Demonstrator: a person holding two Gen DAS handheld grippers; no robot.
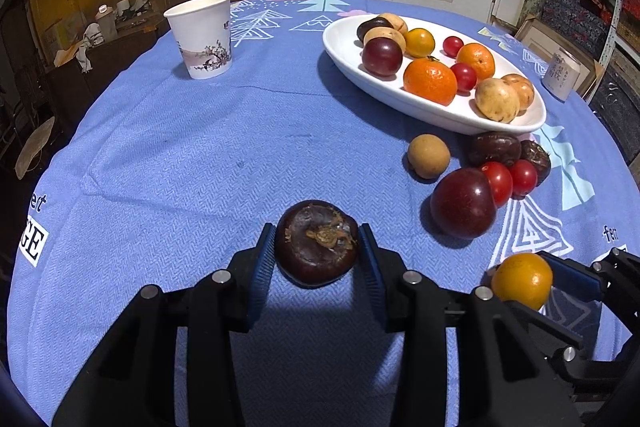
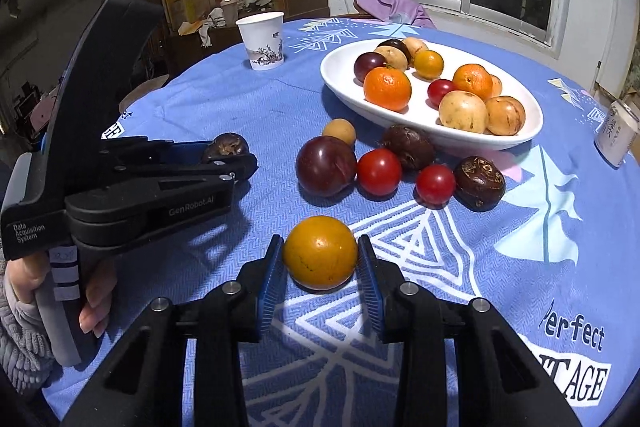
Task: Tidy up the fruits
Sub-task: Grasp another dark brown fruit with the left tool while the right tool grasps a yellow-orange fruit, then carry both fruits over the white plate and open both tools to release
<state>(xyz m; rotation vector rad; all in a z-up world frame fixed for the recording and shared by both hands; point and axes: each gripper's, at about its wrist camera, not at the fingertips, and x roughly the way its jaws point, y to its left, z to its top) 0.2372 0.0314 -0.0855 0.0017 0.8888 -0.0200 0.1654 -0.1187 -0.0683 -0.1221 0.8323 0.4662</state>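
In the left wrist view my left gripper (image 1: 318, 239) is shut on a dark brown wrinkled fruit (image 1: 316, 243) just above the blue tablecloth. My right gripper (image 2: 320, 257) is shut on a yellow-orange fruit (image 2: 320, 251), its blue pads pressing both sides; that fruit also shows at the lower right of the left wrist view (image 1: 522, 281). The white oval plate (image 2: 340, 67) holds several fruits: oranges, plums, tomatoes and tan ones. In front of the plate lie a dark red plum (image 2: 326, 166), two tomatoes (image 2: 379, 171), two dark brown fruits (image 2: 479, 183) and a tan round fruit (image 2: 339, 131).
A paper cup (image 1: 204, 35) stands at the far left of the table. A can (image 2: 616, 133) is near the right edge. Purple cloth (image 2: 394, 7) lies behind the plate under the window. A hand (image 2: 92, 299) holds the left gripper's handle.
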